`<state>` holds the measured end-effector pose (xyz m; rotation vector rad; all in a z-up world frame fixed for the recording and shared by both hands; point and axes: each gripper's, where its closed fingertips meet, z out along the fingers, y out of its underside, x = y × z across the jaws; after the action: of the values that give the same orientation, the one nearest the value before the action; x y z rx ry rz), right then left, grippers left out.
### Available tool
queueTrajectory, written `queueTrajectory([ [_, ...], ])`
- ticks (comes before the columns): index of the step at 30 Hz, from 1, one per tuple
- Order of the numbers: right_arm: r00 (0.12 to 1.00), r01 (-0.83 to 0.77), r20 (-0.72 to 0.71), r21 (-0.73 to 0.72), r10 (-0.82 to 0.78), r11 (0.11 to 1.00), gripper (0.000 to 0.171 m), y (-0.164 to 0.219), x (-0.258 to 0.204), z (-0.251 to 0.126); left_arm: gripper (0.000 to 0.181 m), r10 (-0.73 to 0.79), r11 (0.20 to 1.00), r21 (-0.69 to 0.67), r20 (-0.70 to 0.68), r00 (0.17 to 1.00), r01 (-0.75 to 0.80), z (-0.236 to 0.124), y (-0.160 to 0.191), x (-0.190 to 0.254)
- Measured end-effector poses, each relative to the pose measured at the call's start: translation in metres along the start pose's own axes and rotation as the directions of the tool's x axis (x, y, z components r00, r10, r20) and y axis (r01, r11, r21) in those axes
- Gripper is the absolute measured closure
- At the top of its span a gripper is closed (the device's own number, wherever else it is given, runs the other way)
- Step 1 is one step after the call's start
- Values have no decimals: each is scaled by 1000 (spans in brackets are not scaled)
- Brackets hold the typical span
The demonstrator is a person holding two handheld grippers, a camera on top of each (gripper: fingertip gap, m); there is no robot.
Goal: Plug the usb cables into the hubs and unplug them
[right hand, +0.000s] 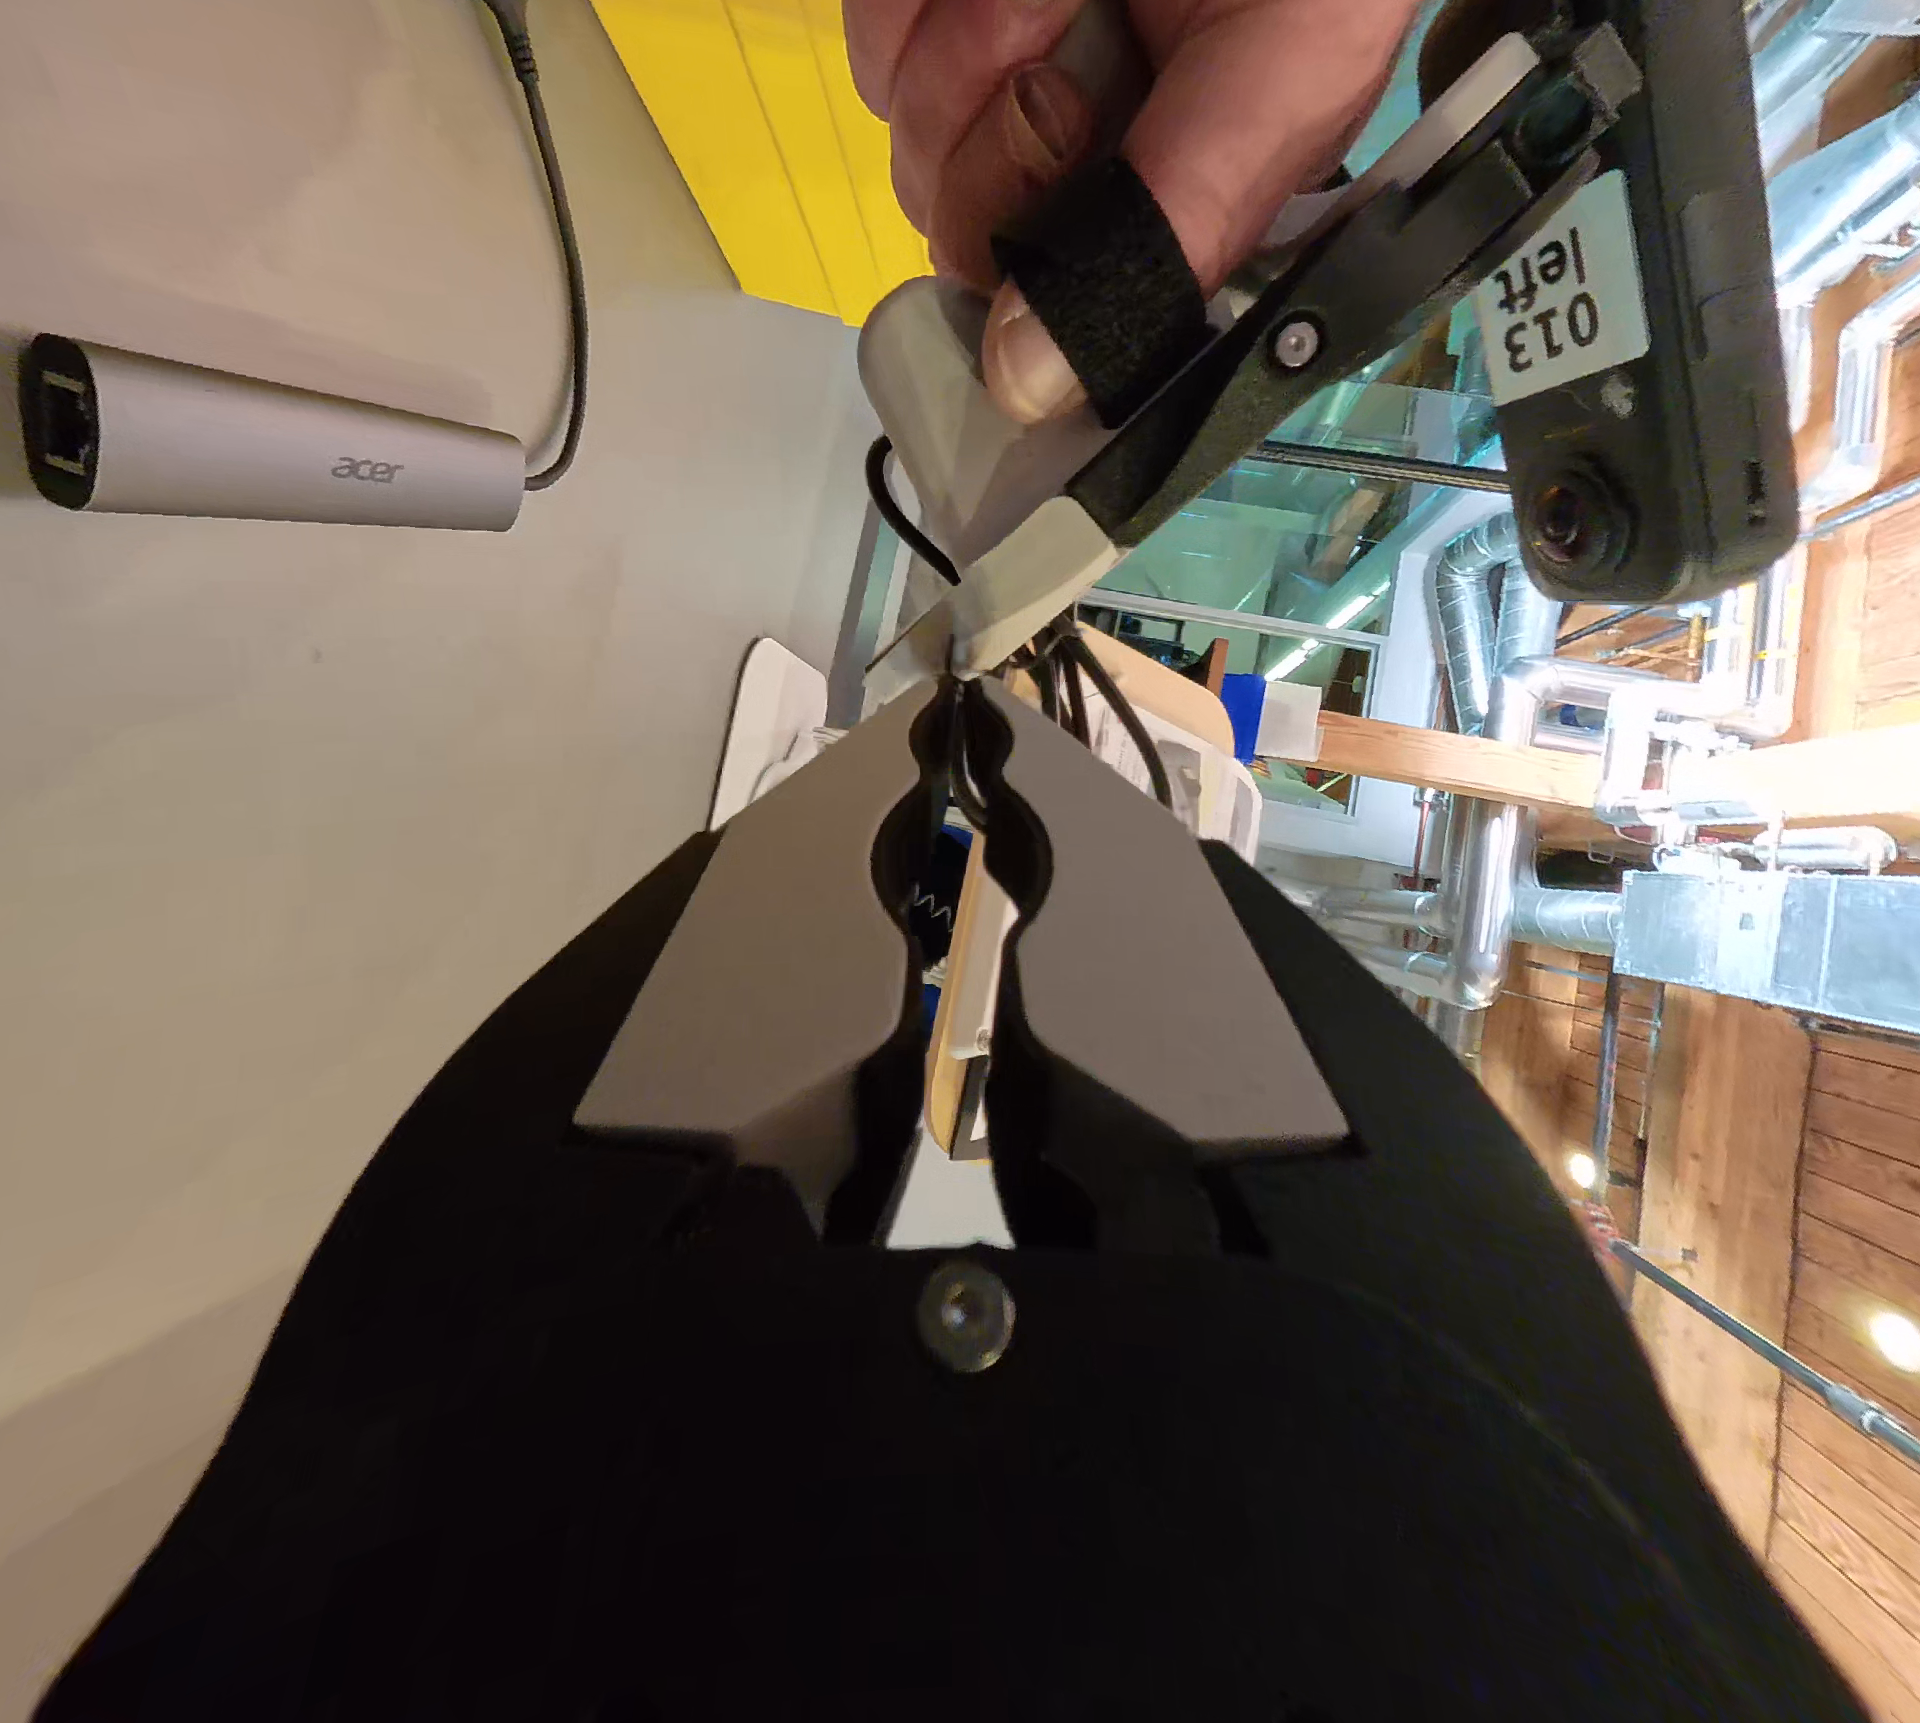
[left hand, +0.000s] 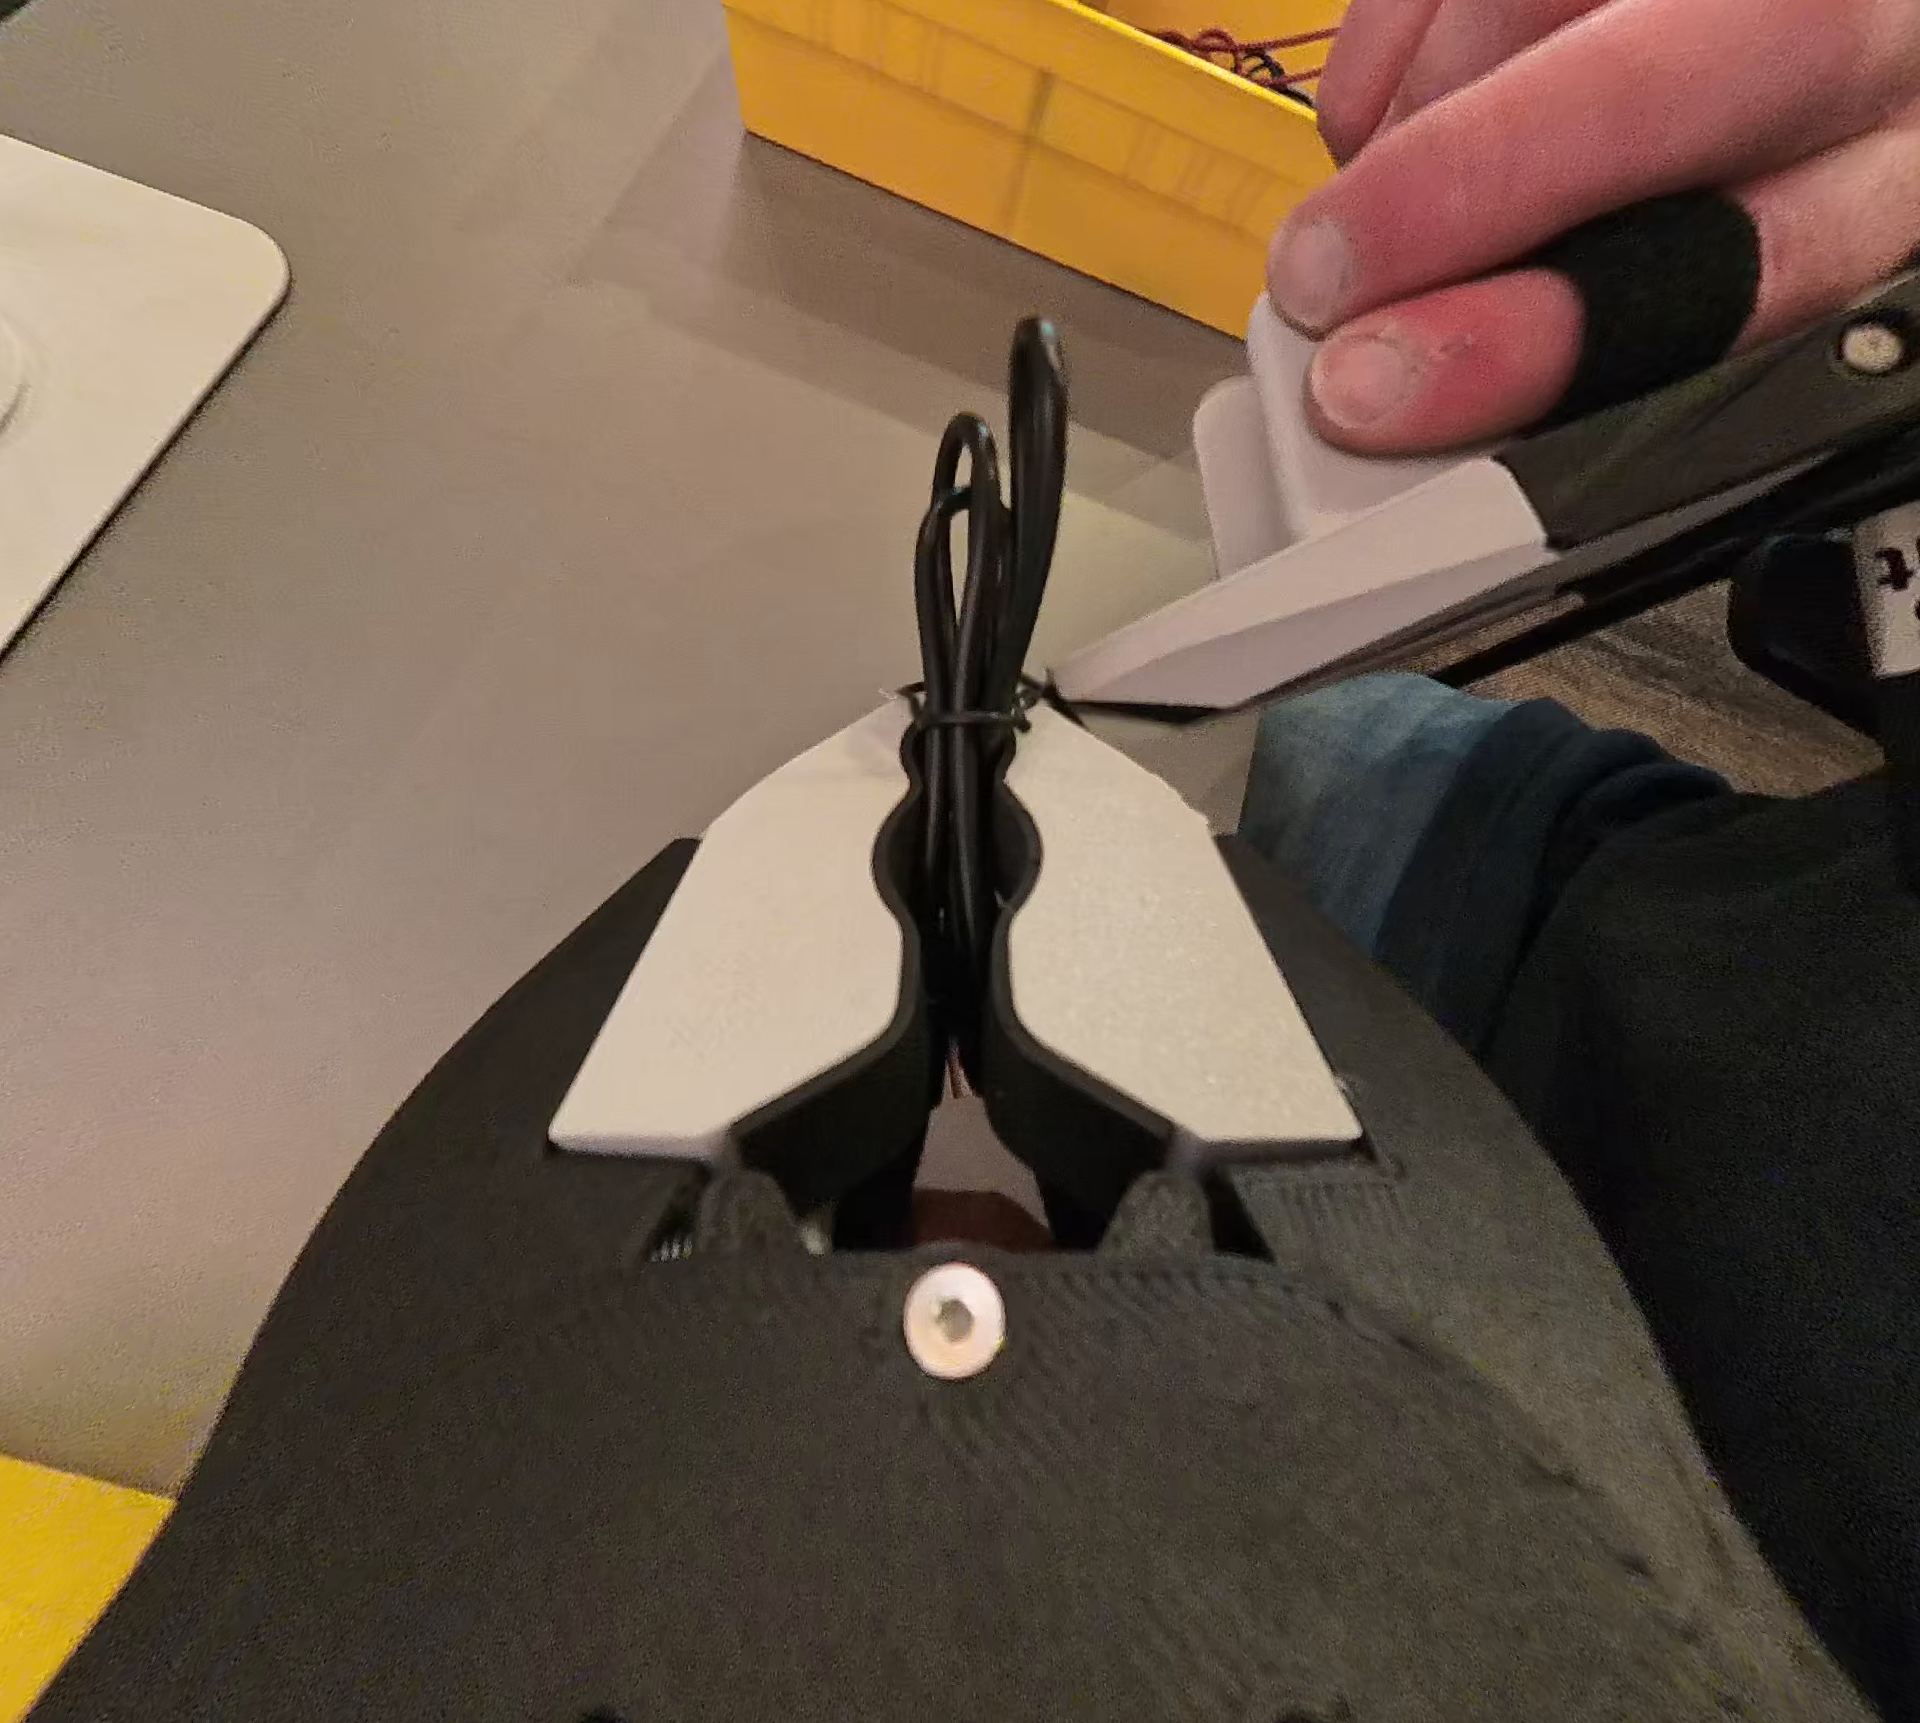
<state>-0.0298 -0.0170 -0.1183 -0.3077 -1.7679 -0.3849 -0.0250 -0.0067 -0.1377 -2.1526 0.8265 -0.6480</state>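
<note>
Black coiled USB cable (left hand: 987,634), bound by a thin twist tie (left hand: 961,705), is clamped between both tools above the grey tabletop (left hand: 416,530).

Left gripper (left hand: 961,738) has its jaws closed on the bundle just below the tie, apparently to steady it; the right gripper (right hand: 961,717) meets it tip to tip, jaws pinched at the tie, likely to undo it before any plugging. Off to the side the silver bar-shaped hub (right hand: 270,452) lies untouched on the tabletop, near the yellow plastic bin (left hand: 987,42) that carries more wires.
</note>
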Motion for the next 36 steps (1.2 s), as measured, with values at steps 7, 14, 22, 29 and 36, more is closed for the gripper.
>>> queueTrajectory([
  [7,996,-89,28,-17,89,996,171,2,1,1,176,20,1000,4,32,999,-20,1,-1,-1],
  [14,868,-494,73,18,491,869,171,4,8,-1,176,86,996,11,120,989,-88,-1,-6,-7],
  [22,439,-899,174,79,882,431,171,7,14,-5,176,117,991,53,150,982,-126,-4,-14,-7],
  [29,-249,-954,385,59,889,-293,171,6,18,-6,176,232,965,49,298,926,-258,-8,-23,-15],
  [36,-449,-860,404,47,797,-509,171,8,13,-1,176,260,957,36,323,910,-287,-5,-21,-17],
])
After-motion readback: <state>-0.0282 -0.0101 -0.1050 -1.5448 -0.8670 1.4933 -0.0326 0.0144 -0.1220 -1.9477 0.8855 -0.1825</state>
